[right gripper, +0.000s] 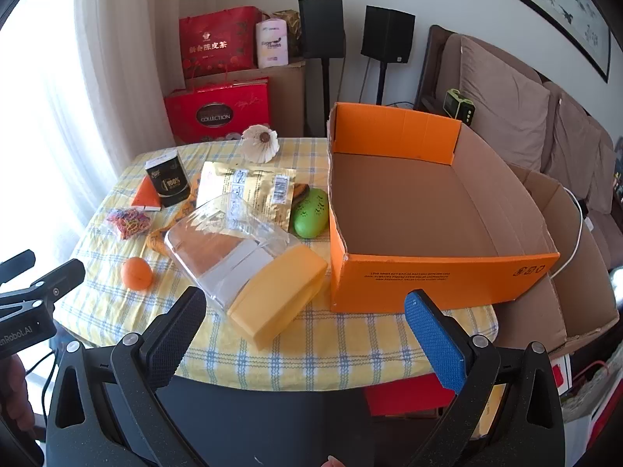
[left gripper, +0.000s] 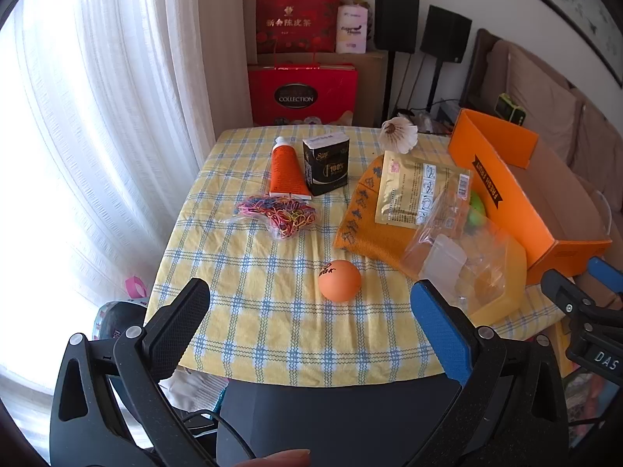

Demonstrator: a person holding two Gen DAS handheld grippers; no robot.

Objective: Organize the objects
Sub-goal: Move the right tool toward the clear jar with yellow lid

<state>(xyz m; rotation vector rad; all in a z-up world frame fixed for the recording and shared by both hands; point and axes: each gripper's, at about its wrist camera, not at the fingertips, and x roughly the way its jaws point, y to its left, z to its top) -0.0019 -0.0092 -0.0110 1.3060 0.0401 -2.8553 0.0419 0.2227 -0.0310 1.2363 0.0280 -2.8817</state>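
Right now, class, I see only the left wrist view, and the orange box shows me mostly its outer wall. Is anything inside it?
Observer: No. The right wrist view looks straight into the orange box, and its brown floor is bare.
Operator: And the green object half hidden behind the clear container, what shape is it and where does it lie?
Observer: It is a smooth oval with small dark marks. It lies on the tablecloth, close against the box's left wall and outside the box.
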